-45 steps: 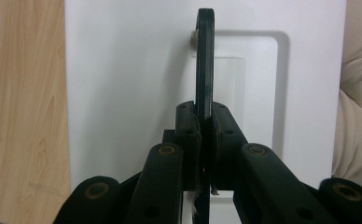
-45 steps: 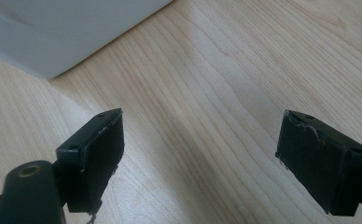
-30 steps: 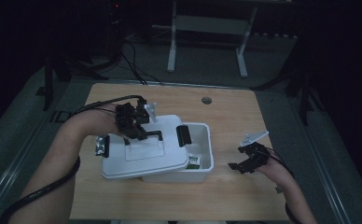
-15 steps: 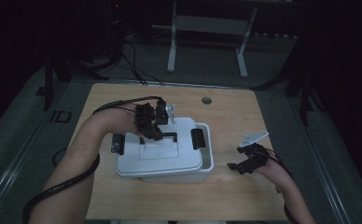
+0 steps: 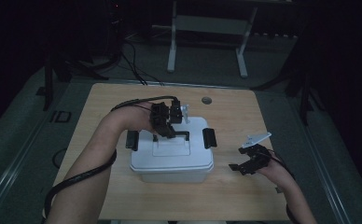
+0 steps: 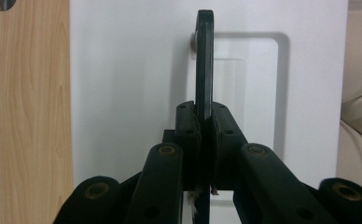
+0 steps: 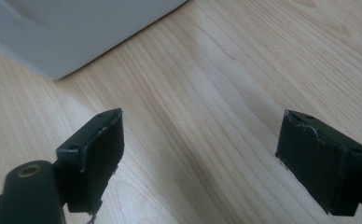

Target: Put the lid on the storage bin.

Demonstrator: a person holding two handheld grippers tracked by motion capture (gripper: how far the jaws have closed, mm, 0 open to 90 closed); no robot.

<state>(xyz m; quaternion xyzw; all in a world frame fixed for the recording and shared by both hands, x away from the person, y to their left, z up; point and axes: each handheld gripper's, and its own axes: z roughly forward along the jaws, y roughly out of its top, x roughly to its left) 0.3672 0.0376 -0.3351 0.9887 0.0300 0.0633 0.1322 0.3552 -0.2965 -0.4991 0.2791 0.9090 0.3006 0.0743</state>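
Now that the lid (image 5: 171,145) has slid from skewed to square over the white bin (image 5: 170,173) mid-tabletop (image 5: 226,112), closing looks nearly done. Left gripper (image 5: 166,125) stays clamped on lid's black handle (image 6: 204,60); side latches (image 5: 209,138) prob. next. Right gripper (image 5: 245,157) hangs w/ jaws apart, idle beside bin.

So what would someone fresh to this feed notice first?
Probably the white lidded box in the middle of the wooden table, with the left tool clamped shut on its black handle. Next, the right tool, open and holding nothing, to the right of the box.
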